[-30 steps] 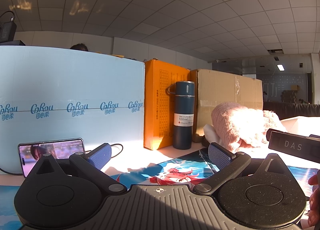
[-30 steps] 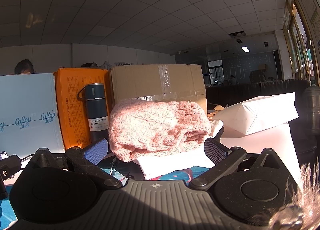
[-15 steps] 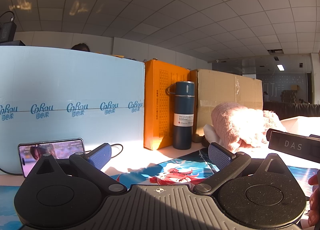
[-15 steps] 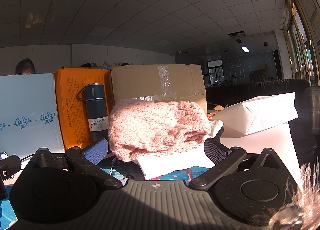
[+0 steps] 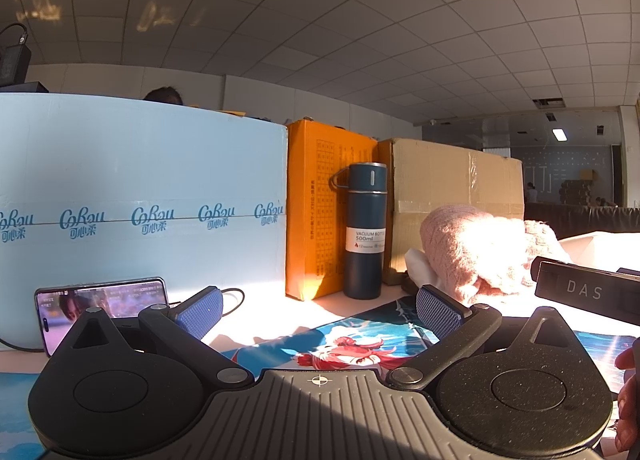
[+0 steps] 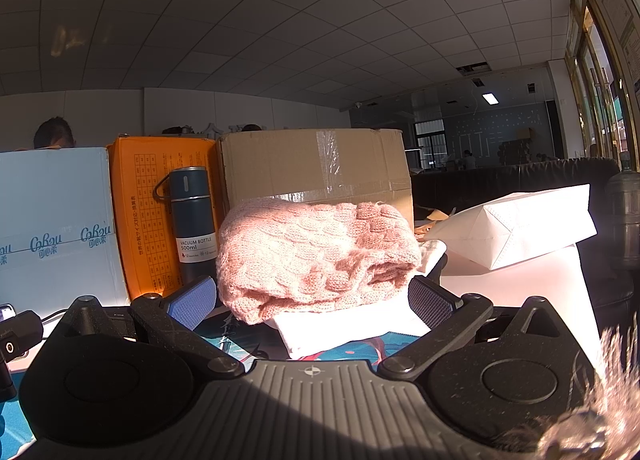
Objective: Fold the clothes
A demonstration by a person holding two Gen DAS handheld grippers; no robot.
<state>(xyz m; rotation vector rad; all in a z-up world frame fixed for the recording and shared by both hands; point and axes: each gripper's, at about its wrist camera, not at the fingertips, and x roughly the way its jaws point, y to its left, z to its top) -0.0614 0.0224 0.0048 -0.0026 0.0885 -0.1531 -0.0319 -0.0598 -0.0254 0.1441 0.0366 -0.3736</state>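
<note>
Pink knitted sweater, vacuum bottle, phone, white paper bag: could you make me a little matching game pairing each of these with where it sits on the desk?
Things:
1. pink knitted sweater
2. vacuum bottle
3. phone
4. white paper bag

Places:
A. propped against the pale blue box
B. lying on its side, right of the folded clothes
C. stacked on a folded white garment
D. upright in front of the orange box

Pairs: 1-C, 2-D, 3-A, 4-B

Chunky pink knit sweater point(image 6: 316, 252) beside matt cardboard box point(image 6: 312, 164)
</note>
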